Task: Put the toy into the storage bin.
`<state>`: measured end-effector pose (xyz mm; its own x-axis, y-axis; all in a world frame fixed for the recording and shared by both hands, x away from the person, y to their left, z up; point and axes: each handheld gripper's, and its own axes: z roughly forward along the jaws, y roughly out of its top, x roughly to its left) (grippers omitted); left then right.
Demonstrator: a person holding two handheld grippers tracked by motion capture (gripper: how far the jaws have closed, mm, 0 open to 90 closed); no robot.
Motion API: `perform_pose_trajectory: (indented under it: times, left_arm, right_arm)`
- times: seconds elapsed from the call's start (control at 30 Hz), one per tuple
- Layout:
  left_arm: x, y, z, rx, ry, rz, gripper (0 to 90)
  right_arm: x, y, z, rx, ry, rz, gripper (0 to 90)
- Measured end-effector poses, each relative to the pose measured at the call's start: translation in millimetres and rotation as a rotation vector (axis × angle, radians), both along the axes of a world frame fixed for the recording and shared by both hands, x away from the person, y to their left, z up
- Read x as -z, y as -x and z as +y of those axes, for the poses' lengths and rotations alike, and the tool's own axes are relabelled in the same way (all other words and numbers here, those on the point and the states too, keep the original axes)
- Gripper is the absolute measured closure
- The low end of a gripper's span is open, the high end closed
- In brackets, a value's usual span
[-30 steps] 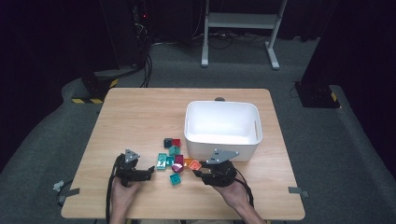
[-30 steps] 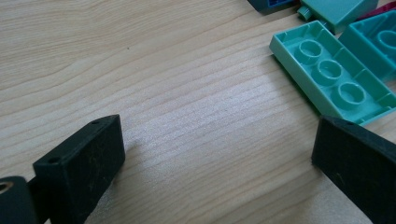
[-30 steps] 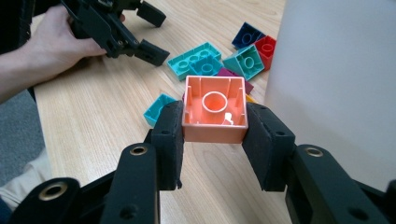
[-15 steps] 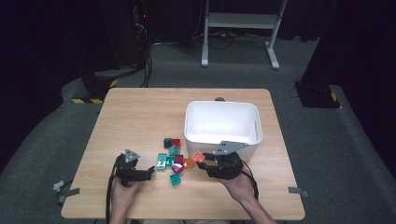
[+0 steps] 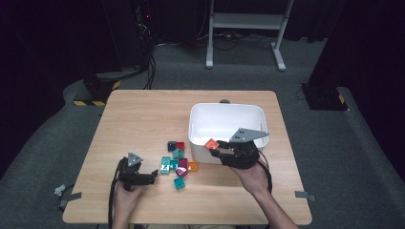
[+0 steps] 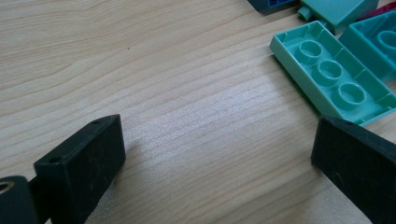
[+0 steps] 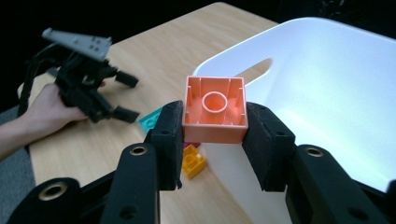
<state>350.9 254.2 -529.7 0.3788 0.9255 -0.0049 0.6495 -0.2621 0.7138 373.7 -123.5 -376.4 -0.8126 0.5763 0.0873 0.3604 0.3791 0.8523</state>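
Brick (image 7: 215,109), clamped in our right gripper (image 7: 215,135) at the bin (image 7: 327,93) rim, could bounce out; left gripper (image 6: 219,154) gapes empty.

A wooden table (image 5: 143,119) carries a white bin (image 5: 227,121) and scattered toy bricks (image 5: 177,162).

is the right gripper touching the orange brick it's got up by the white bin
Touching. In the right gripper view, both jaws of the right gripper press against opposite sides of the orange brick, no gap showing.
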Motion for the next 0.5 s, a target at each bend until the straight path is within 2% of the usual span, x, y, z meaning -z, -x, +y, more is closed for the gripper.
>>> perform_pose_trajectory:
  times: [0.13,0.23,0.5]
  left_arm:
    - [0.0,0.1,0.0,-0.001,0.000,0.000,3.2]
    - [0.0,0.0,0.0,-0.001,0.000,0.000,3.2]
    - [0.0,0.1,0.1,-0.002,0.000,-0.001,3.5]
  right_arm:
    - [-2.9,-13.9,-7.4,0.049,0.001,0.002,59.1]
    - [-1.2,-22.4,-12.1,0.082,-0.006,0.028,59.1]
    - [1.7,-38.9,-15.9,0.135,0.022,0.047,59.0]
